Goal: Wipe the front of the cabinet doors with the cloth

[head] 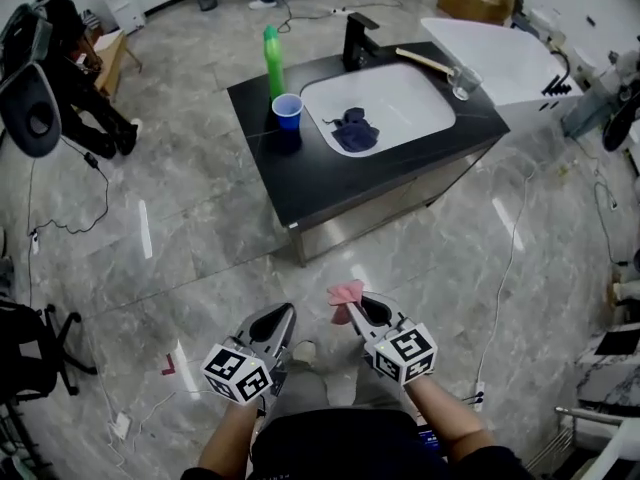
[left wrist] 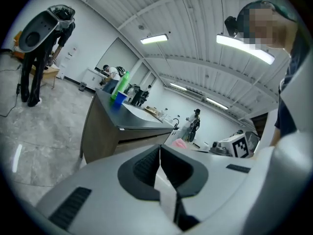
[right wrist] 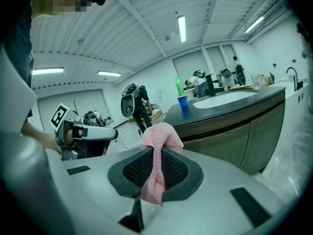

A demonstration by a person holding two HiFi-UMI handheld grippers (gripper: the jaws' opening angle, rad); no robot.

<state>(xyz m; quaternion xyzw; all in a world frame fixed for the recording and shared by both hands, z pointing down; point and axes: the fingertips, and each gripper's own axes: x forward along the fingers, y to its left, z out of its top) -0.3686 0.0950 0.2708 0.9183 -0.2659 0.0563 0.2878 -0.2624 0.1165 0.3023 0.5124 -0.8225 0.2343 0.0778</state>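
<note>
A pink cloth (head: 346,295) (right wrist: 159,142) sticks out of my right gripper (head: 357,308) (right wrist: 157,153), whose jaws are shut on it. My left gripper (head: 278,320) (left wrist: 159,155) is beside it, shut with nothing between its jaws. Both are held low over the floor, well short of the cabinet. The cabinet's grey door fronts (head: 385,205) (right wrist: 234,138) (left wrist: 129,142) sit under a black countertop (head: 300,173) with a white sink (head: 400,103).
On the counter stand a green bottle (head: 273,60), a blue cup (head: 287,111), a black tap (head: 358,40) and a glass (head: 464,81); a dark cloth (head: 353,130) lies in the sink. Cables (head: 512,258) run across the marble floor. A white tub (head: 505,56) stands behind.
</note>
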